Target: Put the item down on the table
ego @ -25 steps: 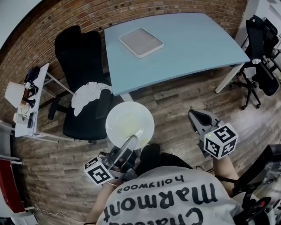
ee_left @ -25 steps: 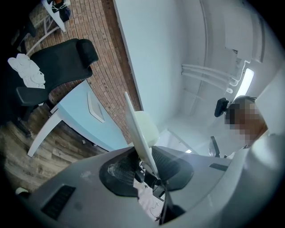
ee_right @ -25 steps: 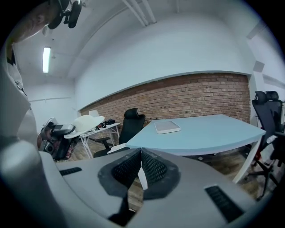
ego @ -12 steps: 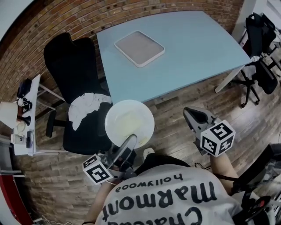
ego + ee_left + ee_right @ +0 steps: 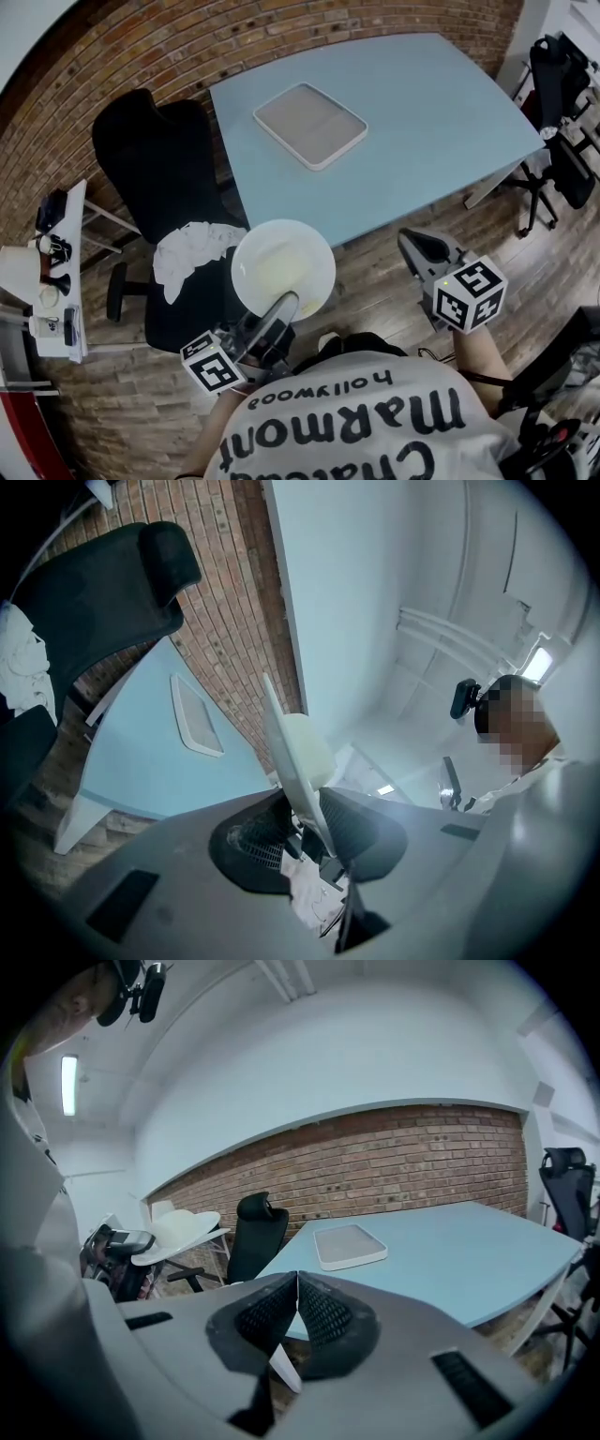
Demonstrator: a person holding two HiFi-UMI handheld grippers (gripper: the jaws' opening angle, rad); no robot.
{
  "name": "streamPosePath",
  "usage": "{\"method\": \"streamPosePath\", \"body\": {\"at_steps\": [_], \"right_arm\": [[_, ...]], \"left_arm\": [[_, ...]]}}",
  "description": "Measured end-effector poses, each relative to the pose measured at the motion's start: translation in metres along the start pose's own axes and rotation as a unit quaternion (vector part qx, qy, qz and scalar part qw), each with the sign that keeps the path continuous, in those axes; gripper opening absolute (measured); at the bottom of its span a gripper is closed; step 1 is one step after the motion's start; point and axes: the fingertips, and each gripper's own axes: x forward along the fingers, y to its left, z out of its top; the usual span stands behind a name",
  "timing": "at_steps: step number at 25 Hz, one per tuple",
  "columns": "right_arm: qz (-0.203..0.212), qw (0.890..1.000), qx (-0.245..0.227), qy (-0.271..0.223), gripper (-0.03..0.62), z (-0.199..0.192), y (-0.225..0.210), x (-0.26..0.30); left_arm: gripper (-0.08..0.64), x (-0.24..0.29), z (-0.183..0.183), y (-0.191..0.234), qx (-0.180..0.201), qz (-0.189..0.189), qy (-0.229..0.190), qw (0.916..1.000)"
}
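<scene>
My left gripper (image 5: 281, 307) is shut on the near rim of a white plate (image 5: 282, 264), held level in the air just short of the light blue table (image 5: 422, 122). In the left gripper view the plate (image 5: 292, 752) stands edge-on between the jaws of the left gripper (image 5: 302, 803). My right gripper (image 5: 422, 248) hovers to the right, near the table's front edge, with its jaws closed together and nothing between them. In its own view the right gripper (image 5: 297, 1283) points at the table (image 5: 469, 1241).
A white tray (image 5: 310, 125) lies on the table's far left part and also shows as the tray (image 5: 349, 1245). A black office chair (image 5: 159, 187) with a white cloth (image 5: 192, 248) stands left of the table. More black chairs (image 5: 558, 103) stand at the right. A small cluttered side table (image 5: 56, 281) is at the far left.
The table and tray have drawn nearer in the head view. The plate, still in my left gripper, has come closer to the table's front edge. The right gripper holds much the same spot.
</scene>
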Motion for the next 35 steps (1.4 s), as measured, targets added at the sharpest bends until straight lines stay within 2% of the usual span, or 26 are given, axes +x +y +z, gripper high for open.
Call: {"method": "streamPosePath", "body": {"at_steps": [7,11,20,25,30,35], "right_arm": [[-0.007,1.0,0.006,-0.005,0.01,0.015,0.001,0.026],[-0.009,1.0,-0.005,-0.008,0.01,0.019,0.005,0.032],[-0.024,1.0,-0.014,0.006,0.009,0.017,-0.026,0.038],[0.004,1.0,-0.017,0.004,0.009,0.037,-0.054,0.064],[0.034,0.998,-0.057,0.002,0.009,0.071,-0.086,0.093],[0.05,0.997,-0.051,0.009,0.009,0.085,-0.133,0.11]], "left_arm": [[0.094,0.002,0.027,0.02,-0.007,-0.006,0.005,0.9999],[0.094,-0.002,0.04,0.028,-0.01,-0.01,-0.009,0.9999],[0.094,0.017,0.046,0.045,-0.013,-0.001,-0.017,0.9998],[0.094,0.04,0.069,0.055,0.006,0.02,-0.047,0.9987],[0.094,0.075,0.09,0.062,0.008,0.027,-0.086,0.9959],[0.094,0.117,0.092,0.072,-0.002,0.048,-0.102,0.9936]]}}
